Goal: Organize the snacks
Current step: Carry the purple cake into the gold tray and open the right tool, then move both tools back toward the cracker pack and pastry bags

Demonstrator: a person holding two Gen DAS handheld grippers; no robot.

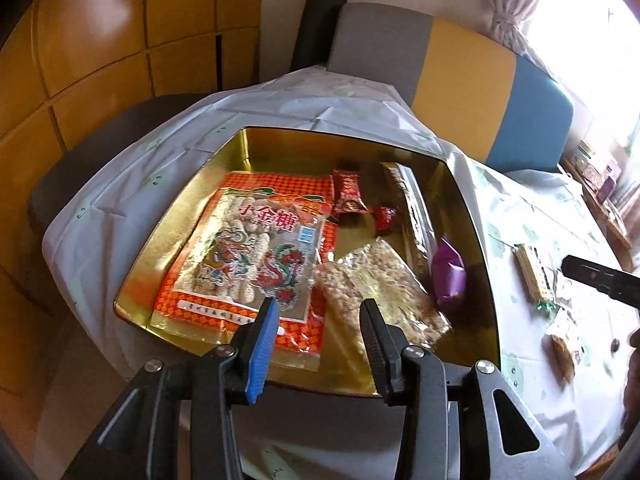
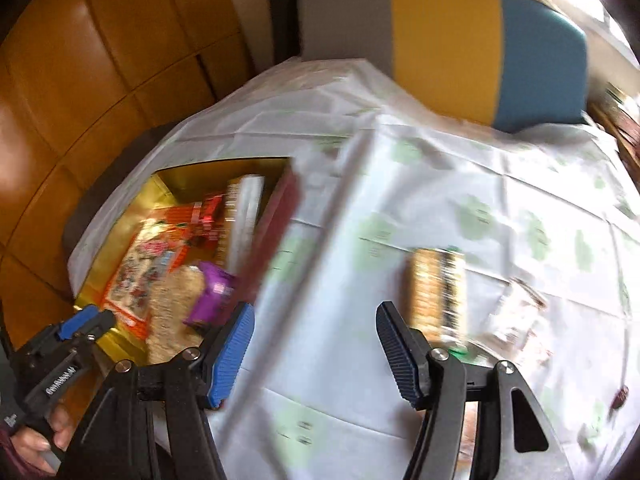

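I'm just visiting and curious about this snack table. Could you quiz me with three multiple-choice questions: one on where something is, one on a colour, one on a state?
1. Where does the big orange dragon-print packet lie?
A. in the gold tin
B. on the chair
C. on the floor

2. What colour is the small wrapped snack by the tin's right wall?
A. green
B. purple
C. white

3. How is the left hand-held gripper?
A. shut on a packet
B. open, holding nothing
C. out of view

Answers: 1 A, the tin's walls surround it. 2 B, its wrapper is purple. 3 B, its jaws stand apart, nothing between them.
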